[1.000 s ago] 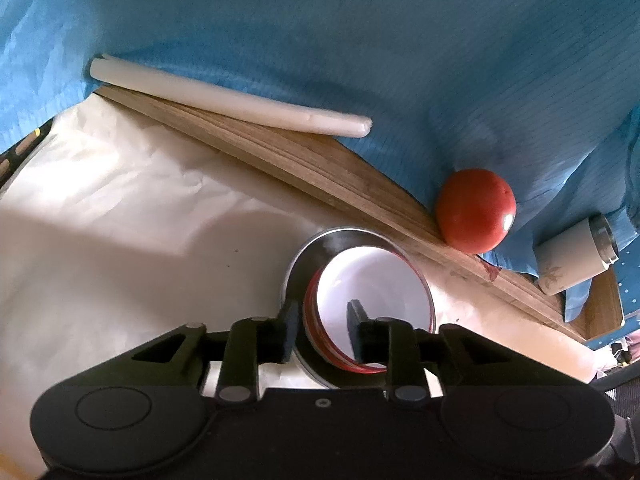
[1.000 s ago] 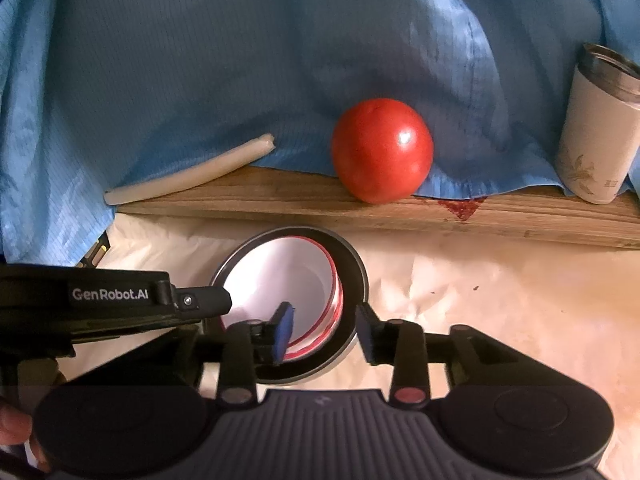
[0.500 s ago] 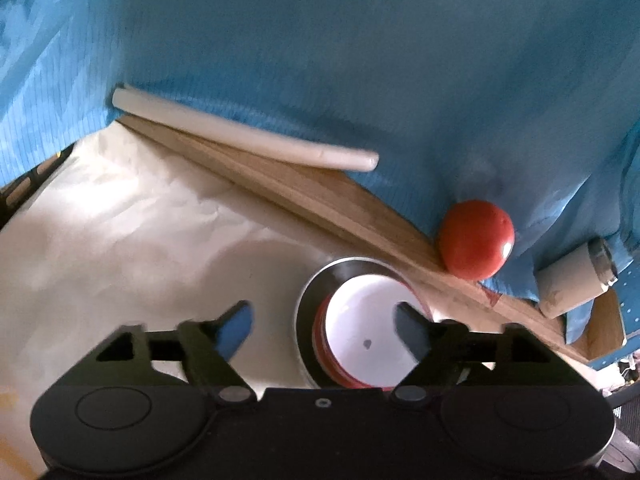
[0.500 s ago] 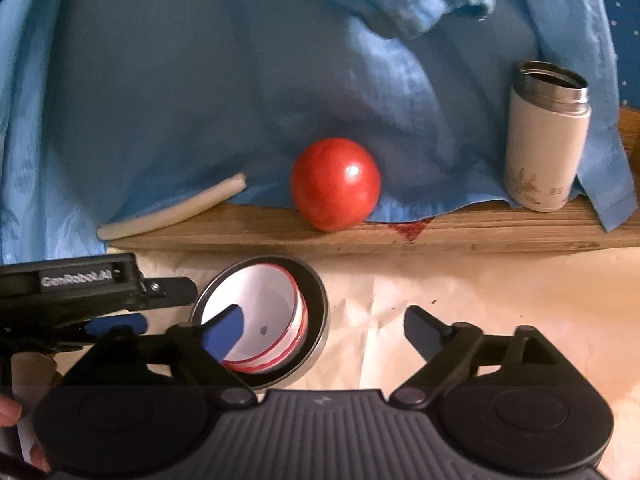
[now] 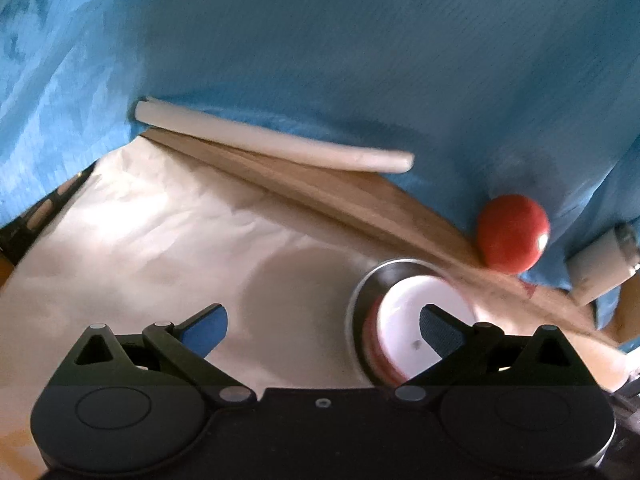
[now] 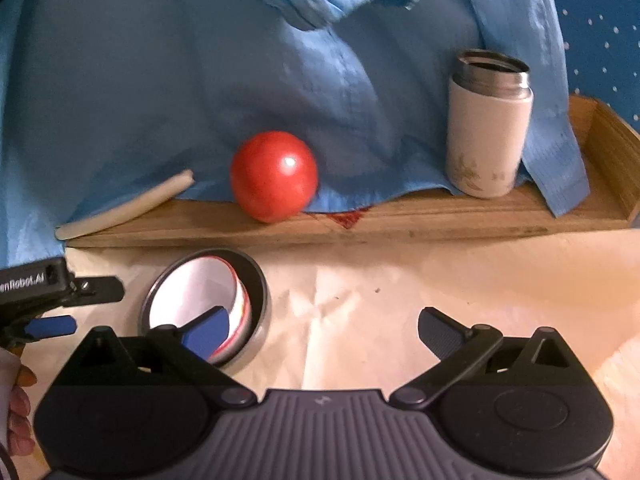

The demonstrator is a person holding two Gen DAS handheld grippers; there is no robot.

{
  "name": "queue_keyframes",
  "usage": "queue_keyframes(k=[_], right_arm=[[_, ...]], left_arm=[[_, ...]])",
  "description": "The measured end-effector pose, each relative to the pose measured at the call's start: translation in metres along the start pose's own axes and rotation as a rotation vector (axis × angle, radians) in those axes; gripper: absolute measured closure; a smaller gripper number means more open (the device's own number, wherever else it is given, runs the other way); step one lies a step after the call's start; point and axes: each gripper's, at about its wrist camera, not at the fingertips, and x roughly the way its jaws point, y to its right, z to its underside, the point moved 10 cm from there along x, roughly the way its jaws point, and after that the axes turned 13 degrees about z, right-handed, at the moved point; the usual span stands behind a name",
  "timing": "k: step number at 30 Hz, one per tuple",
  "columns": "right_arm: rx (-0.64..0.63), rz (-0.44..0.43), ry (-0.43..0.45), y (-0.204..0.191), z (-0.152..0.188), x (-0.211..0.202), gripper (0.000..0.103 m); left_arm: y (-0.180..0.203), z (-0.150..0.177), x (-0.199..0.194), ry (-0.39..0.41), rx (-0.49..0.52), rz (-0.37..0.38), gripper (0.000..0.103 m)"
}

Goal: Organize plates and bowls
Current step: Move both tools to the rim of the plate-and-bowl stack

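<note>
A white bowl with a red band [image 6: 200, 300] sits nested inside a grey metal bowl [image 6: 260, 300] on the near left of a cream paper-covered table [image 6: 400, 300], just in front of a raised wooden ledge [image 6: 400, 220]. The left gripper [image 5: 322, 326] and right gripper [image 6: 324, 330] both hover close with jaws spread wide, holding nothing. A careless sweep could likely clip the rim and tip the stack, or knock the red tomato [image 6: 274, 176], white roll [image 6: 124, 210] or steel tumbler [image 6: 488, 120] on the far ledge; open room lies to the right.
</note>
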Motion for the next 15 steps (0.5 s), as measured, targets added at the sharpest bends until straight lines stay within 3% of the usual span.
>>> queue_keyframes(k=[8, 15], right_arm=[[0.013, 0.027, -0.058, 0.010, 0.010, 0.003, 0.000], [0.005, 0.023, -0.090, 0.008, 0.022, 0.007, 0.000]], left_arm=[[-0.026, 0.015, -0.002, -0.064, 0.045, -0.042, 0.001], [-0.025, 0.014, 0.009, -0.150, 0.115, 0.020, 0.001]])
